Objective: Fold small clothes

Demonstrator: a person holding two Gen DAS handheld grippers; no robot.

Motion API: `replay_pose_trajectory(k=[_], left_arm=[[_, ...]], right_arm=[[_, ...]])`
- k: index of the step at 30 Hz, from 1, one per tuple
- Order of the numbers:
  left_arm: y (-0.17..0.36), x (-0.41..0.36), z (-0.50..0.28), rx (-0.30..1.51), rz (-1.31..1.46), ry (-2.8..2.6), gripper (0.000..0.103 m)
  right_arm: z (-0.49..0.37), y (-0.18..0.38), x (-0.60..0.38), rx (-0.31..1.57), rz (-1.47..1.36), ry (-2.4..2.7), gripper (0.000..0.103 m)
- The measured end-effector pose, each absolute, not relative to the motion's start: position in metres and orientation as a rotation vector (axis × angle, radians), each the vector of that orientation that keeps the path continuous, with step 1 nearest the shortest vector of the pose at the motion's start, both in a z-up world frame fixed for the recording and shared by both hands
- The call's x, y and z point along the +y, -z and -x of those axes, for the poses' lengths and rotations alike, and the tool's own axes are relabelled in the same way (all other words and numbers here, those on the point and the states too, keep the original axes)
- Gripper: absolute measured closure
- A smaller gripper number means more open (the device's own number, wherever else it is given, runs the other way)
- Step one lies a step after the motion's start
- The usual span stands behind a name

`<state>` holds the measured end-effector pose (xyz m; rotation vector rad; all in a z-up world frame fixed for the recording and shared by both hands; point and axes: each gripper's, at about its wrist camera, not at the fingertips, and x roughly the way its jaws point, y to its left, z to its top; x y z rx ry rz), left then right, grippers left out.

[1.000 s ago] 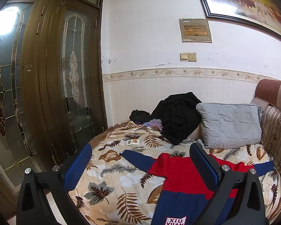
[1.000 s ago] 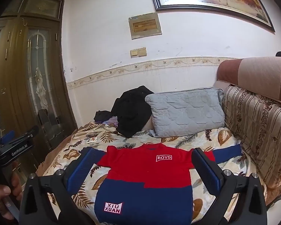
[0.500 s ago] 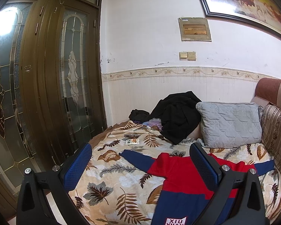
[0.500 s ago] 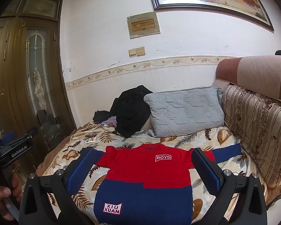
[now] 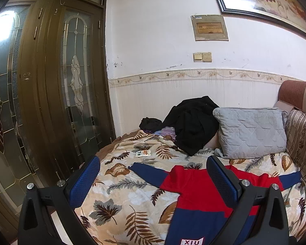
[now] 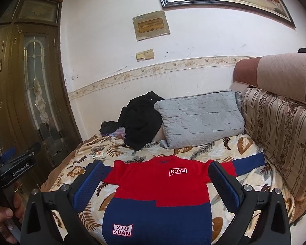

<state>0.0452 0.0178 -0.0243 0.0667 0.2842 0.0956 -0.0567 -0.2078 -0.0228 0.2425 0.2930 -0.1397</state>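
Looking along the left tongs (image 5: 153,181), spread apart and holding nothing, the red-and-blue sweater (image 5: 195,187) lies flat on the bed (image 5: 122,192), below and to their right, one blue sleeve reaching left. From the right tongs (image 6: 156,183), equally apart and empty, it lies squarely ahead, collar away, hem nearest; they seem better placed.

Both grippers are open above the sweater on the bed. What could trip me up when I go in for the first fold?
1. The sweater lies flat on a soft leaf-print blanket, so a pinch could catch blanket too.
2. Its right sleeve ends near the striped cushion, leaving the right gripper little room.
3. The left gripper points left of the body, so it may grab only sleeve.
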Motion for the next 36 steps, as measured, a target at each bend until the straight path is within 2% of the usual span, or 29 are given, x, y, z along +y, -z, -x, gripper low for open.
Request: replay_pose_trajectory(k=[16,20,26,31,36], left_arm=[[0.036,-0.004,-0.069,0.316,-0.093,-0.086,0.0],[0.055,-0.016,-0.093,0.397,-0.073,0.002,0.0],[0.14,-0.064,-0.187,0.705,-0.098,0.166,0.0],[0.229,-0.107,-0.253,0.902,-0.08,0.247,0.0],[0.306,-0.145,-0.311,1.095,-0.141,0.218,0.0]], right_arm=[[0.037,0.032,-0.235,0.298,-0.252,0.164,0.0],[0.027,0.046,-0.257,0.33,-0.297,0.146,0.0],[0.0,0.1,-0.368,0.345,-0.553,0.024,0.0],[-0.008,0.197,-0.505,0.385,-0.994,0.146,0.0],[-0.016,0.275,-0.595,0.38,-1.263,0.273,0.0]])
